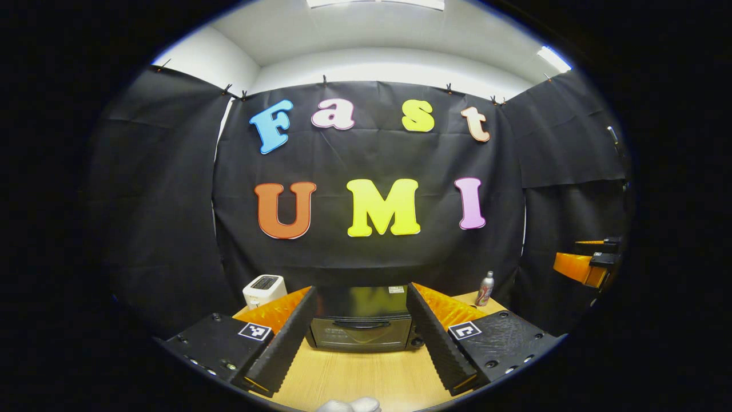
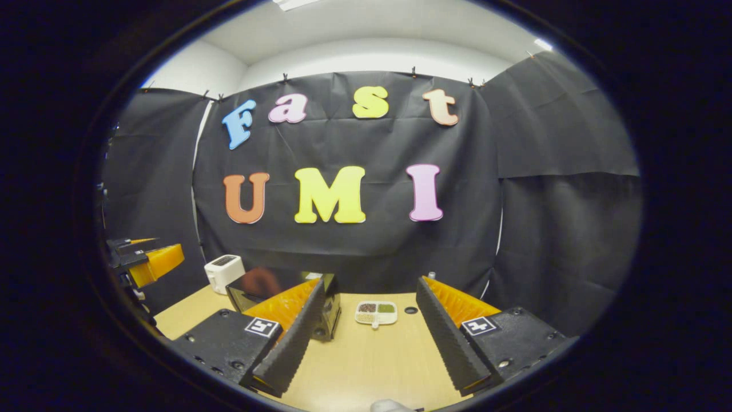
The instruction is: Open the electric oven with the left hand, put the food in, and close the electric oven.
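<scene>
Left claw (image 1: pixel 360 337) spread wide and empty over the bench (image 1: pixel 366 377), oven (image 1: pixel 360 326) dead ahead, door shut; that stiff, hinged door wants a pull on the bar handle (image 1: pixel 358 324) along its top edge. Right claw (image 2: pixel 366 337) is gaping too, facing the food tray (image 2: pixel 376 313), right of the oven — light, shallow, probably spillable, so pinch its rim and keep it level.

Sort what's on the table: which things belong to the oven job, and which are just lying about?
Job:
electric oven, door closed
food tray, on the table beside the oven
left tongs, open
right tongs, open

Lying about:
toaster
can
</scene>
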{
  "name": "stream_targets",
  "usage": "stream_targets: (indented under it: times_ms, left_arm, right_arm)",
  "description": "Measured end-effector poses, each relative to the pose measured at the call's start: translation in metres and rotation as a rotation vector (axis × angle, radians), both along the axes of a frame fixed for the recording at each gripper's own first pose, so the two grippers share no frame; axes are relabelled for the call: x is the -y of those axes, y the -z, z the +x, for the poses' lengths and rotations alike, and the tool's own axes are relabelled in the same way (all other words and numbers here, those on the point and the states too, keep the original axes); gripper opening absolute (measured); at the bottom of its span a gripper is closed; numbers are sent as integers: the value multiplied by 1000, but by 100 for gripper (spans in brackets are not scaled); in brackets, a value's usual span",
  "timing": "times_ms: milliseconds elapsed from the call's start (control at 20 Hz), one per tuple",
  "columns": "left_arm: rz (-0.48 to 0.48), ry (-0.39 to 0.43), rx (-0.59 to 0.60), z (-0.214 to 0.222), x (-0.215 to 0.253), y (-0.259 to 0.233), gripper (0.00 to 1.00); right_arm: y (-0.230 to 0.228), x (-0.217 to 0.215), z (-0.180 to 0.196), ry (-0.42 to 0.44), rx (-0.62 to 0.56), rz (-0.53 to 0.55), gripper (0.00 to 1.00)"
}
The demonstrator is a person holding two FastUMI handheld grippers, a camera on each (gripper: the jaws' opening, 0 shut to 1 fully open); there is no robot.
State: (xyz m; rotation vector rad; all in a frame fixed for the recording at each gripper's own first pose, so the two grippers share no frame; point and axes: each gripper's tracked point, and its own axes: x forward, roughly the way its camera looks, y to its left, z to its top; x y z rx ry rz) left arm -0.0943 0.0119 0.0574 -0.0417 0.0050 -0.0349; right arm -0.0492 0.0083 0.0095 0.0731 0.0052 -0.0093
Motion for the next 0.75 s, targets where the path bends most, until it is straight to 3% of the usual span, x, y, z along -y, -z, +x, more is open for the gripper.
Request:
stream_targets:
  times_ms: [500, 550, 600, 650, 700, 750]
  left_arm:
    - [5, -15, 19, -5, 13, -10, 96]
    - [4, -15, 22, -5, 14, -10, 96]
    - [6, -18, 26, -6, 14, -11, 96]
    - [8, -19, 31, -6, 14, -12, 96]
    - [8, -17, 31, -6, 16, -12, 88]
    - [9, -16, 31, -7, 16, -12, 88]
  right_arm:
    - [-1, 10, -1, -16, 4, 3, 96]
    - [-2, 9, -1, -19, 4, 3, 100]
    - [-1, 9, -2, -21, 6, 3, 96]
    - [-2, 9, -3, -23, 7, 3, 100]
    - [-1, 9, -2, -23, 6, 3, 96]
    - [-1, 9, -3, -25, 6, 3, 96]
